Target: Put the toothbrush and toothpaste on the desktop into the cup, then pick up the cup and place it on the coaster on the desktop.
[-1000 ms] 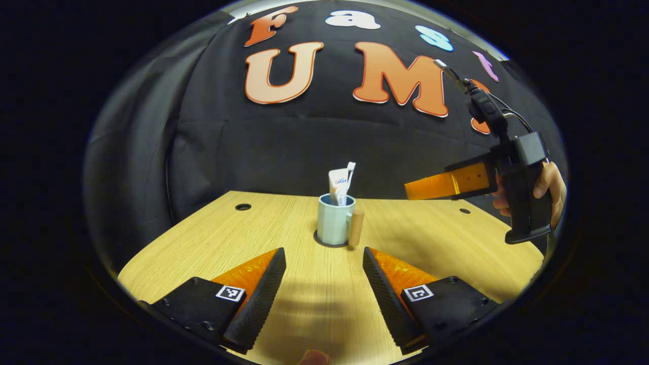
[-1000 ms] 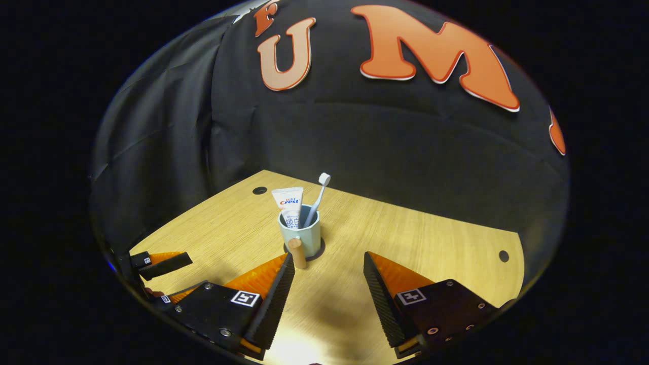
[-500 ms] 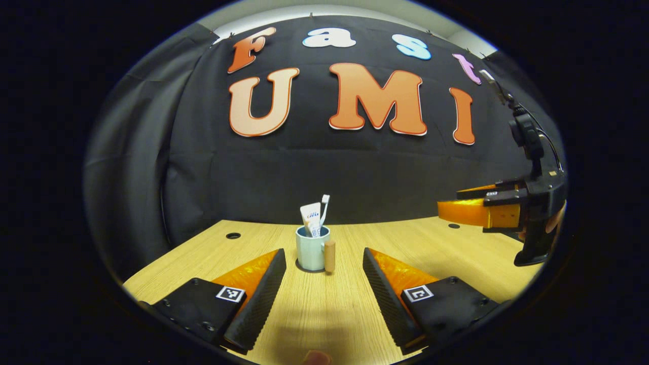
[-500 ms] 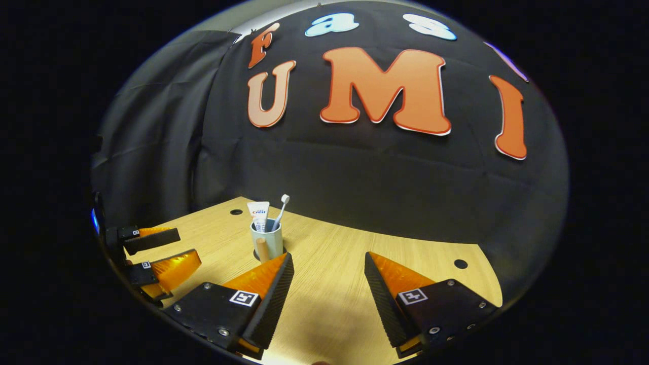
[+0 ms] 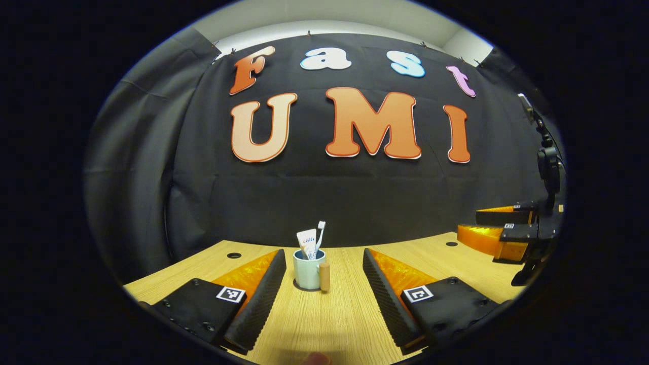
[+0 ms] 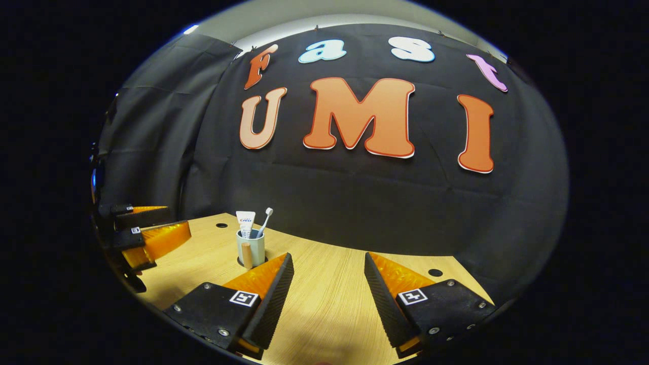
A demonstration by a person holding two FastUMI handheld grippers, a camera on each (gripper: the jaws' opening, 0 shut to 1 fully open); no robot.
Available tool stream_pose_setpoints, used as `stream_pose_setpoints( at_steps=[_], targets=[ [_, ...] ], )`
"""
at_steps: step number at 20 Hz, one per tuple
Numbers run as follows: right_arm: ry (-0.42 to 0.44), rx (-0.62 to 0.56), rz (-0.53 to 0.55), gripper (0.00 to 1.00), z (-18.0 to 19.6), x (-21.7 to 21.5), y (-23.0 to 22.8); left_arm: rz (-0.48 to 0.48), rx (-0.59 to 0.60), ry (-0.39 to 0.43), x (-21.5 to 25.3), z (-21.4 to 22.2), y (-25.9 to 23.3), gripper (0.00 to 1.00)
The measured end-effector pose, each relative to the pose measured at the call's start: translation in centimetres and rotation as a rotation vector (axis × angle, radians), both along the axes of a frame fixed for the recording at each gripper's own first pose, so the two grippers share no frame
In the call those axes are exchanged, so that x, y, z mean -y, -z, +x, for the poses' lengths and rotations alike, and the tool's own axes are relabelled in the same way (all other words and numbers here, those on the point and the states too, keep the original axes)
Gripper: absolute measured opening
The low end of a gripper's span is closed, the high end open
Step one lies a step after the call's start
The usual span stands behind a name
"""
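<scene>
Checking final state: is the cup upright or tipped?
Upright. The cup stands on the coaster on the desk, rim level, toothpaste and toothbrush sticking up from it; both grippers open, apart from it.

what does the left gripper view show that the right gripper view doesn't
Left gripper view: the left gripper with its open fingers framing the cup, and the right gripper open at the right edge.
Right gripper view: the right gripper's own open fingers with the cup off to their left, and the left gripper open at the left edge.
Both: the cup on its coaster on the table, with the toothbrush and toothpaste standing in it, neither gripper touching.
</scene>
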State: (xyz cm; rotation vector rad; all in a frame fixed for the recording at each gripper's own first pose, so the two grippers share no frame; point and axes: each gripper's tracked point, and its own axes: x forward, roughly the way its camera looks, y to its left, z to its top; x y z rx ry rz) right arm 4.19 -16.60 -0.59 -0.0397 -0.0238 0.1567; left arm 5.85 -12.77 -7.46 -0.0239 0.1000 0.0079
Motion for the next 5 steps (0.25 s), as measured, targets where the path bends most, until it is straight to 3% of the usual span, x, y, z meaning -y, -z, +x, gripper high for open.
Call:
stream_pose_setpoints(
  at_steps=[5],
  targets=[
    [0.01,-0.006,0.021,0.85,-0.61,0.71,0.82,-0.018,0.039,-0.017,-0.91,-0.47,-0.52,0.97]
  ],
)
